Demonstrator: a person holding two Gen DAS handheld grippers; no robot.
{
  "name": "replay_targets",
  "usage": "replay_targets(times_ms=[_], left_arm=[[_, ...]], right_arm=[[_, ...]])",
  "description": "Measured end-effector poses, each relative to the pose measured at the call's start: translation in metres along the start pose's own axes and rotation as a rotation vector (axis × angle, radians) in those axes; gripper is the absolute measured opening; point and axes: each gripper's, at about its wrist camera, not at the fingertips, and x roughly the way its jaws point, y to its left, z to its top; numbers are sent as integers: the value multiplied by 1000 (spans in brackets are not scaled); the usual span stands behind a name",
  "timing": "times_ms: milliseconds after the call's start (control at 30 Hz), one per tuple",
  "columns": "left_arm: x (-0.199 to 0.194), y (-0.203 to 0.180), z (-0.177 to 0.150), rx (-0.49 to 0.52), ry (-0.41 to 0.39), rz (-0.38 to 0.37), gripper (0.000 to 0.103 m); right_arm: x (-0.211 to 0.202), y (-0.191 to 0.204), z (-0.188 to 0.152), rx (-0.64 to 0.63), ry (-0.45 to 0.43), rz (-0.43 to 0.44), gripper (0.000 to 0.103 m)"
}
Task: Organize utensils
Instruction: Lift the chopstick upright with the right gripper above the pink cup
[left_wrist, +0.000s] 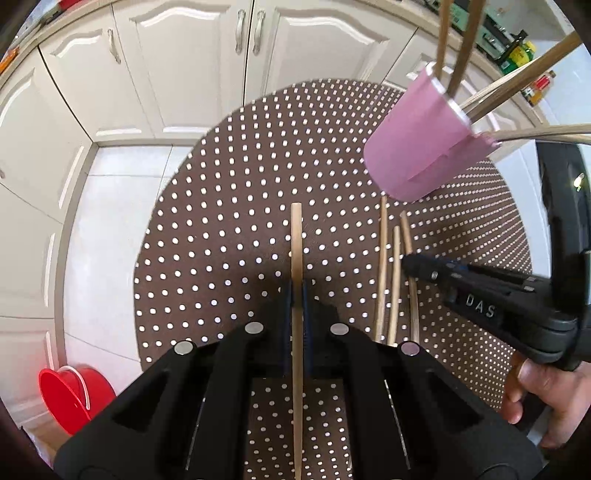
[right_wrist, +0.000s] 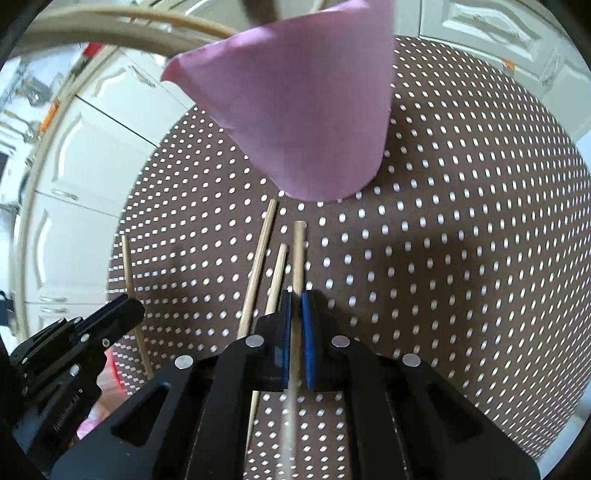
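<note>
My left gripper (left_wrist: 296, 295) is shut on a single wooden chopstick (left_wrist: 296, 251), which runs straight out between its blue pads. To its right, my right gripper (left_wrist: 408, 264) (right_wrist: 296, 299) is shut on another chopstick (right_wrist: 298, 251), the rightmost of three lying side by side. The other two chopsticks (right_wrist: 258, 266) (right_wrist: 277, 273) lie loose on the cloth just left of it. A pink cup (left_wrist: 417, 147) (right_wrist: 306, 110) stands just beyond them, with several chopsticks poking out of its top. The left gripper (right_wrist: 129, 306) and its chopstick (right_wrist: 127, 258) show at the lower left of the right wrist view.
The round table (left_wrist: 221, 221) wears a brown cloth with white dots. White cabinet doors (left_wrist: 184, 66) stand beyond it. A red bucket (left_wrist: 70, 395) sits on the pale floor at the lower left. A person's hand (left_wrist: 535, 398) holds the right gripper's handle.
</note>
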Motion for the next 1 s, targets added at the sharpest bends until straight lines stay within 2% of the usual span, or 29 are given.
replay_targets(times_ms=[133, 367, 700, 1000], left_arm=[[-20, -2, 0, 1, -38, -15, 6], [-67, -5, -4, 28, -121, -46, 6], [-129, -26, -25, 92, -231, -77, 6], [-170, -45, -40, 139, -304, -107, 6]], right_arm=[[-21, -1, -15, 11, -52, 42, 5], [-83, 7, -39, -7, -227, 105, 5], [-162, 24, -91, -122, -498, 71, 5], [-185, 24, -121, -164, -594, 48, 5]])
